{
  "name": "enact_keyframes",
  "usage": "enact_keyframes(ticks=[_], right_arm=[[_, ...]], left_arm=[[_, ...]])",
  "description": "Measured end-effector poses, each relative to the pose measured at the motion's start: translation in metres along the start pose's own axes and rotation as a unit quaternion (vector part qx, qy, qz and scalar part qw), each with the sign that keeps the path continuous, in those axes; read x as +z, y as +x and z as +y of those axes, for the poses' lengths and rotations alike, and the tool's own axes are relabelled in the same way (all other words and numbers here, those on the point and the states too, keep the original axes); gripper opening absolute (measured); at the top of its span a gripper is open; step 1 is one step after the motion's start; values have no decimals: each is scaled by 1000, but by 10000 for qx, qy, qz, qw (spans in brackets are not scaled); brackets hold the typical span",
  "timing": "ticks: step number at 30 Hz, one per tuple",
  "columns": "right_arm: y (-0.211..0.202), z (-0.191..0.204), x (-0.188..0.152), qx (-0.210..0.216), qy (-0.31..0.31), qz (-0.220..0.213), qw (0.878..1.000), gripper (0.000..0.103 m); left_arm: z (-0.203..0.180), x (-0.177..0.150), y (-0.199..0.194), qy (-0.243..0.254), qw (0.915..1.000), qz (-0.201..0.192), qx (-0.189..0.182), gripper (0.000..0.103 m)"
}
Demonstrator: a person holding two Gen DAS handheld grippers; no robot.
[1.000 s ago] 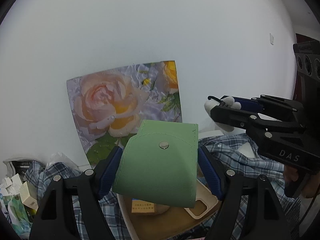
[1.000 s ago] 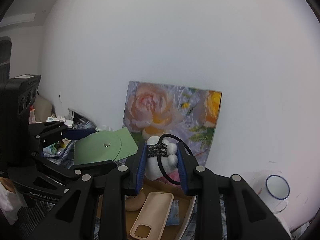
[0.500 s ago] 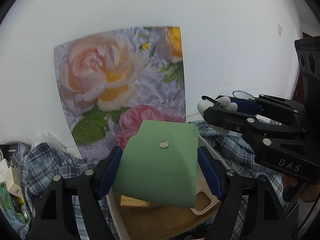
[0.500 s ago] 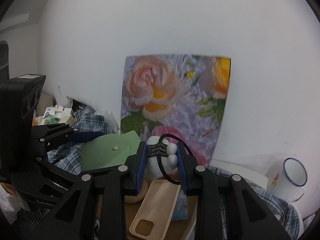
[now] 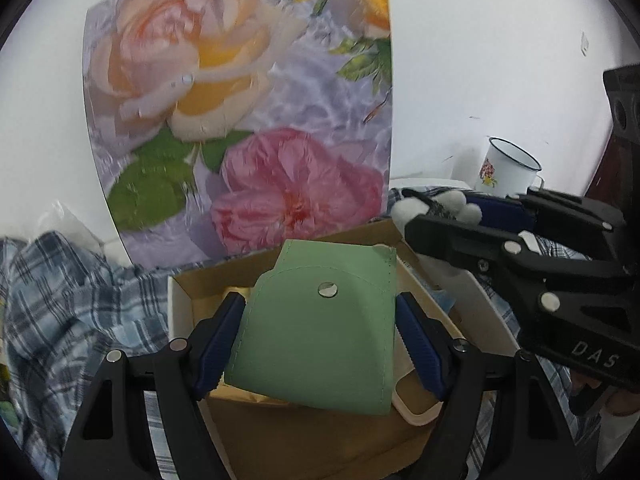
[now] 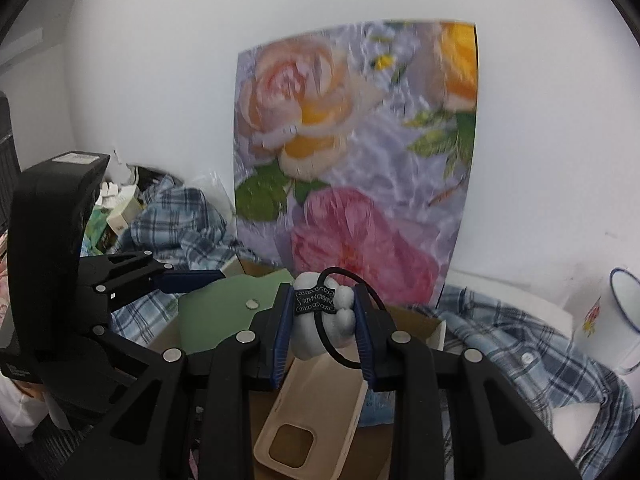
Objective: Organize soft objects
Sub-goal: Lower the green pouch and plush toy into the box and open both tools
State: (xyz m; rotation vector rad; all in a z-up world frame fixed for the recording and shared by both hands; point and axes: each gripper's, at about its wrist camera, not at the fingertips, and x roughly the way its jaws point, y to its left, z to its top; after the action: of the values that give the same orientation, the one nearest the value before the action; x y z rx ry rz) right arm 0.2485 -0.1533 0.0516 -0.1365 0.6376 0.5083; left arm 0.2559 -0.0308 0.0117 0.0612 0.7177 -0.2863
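My left gripper (image 5: 320, 316) is shut on a green snap pouch (image 5: 320, 340) and holds it above an open cardboard box (image 5: 178, 300). The pouch also shows in the right wrist view (image 6: 224, 316). My right gripper (image 6: 323, 312) is shut on a white plush hair tie (image 6: 320, 332) with a black elastic loop, also over the box (image 6: 434, 330). In the left wrist view the right gripper (image 5: 436, 216) is to the right of the pouch. A beige phone case (image 6: 312, 412) lies in the box below the hair tie.
A rose-print board (image 5: 240, 100) leans on the white wall behind the box. A plaid shirt (image 6: 520, 352) lies around the box. A white enamel mug (image 5: 508, 168) stands at the right. Small cartons (image 6: 116, 216) are piled at the left.
Both grippers have tilted and moved down toward the box with their objects still held. The box interior and the mug have come into view.
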Motion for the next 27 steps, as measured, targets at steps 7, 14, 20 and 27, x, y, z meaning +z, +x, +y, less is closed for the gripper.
enact_keyframes(ticks=[7, 14, 20, 27], right_arm=[[17, -12, -11, 78, 161, 271, 9995, 28], [17, -20, -13, 106, 422, 289, 9986, 78], [8, -23, -8, 32, 516, 139, 9986, 100], [2, -24, -3, -27, 527, 108, 9985, 102]], left_arm=[[5, -7, 14, -170, 9996, 218, -97, 79], [5, -5, 16, -218, 9996, 172, -100, 103], [8, 0, 10, -206, 9997, 85, -56, 103], [16, 8, -1, -224, 9996, -84, 132, 103]])
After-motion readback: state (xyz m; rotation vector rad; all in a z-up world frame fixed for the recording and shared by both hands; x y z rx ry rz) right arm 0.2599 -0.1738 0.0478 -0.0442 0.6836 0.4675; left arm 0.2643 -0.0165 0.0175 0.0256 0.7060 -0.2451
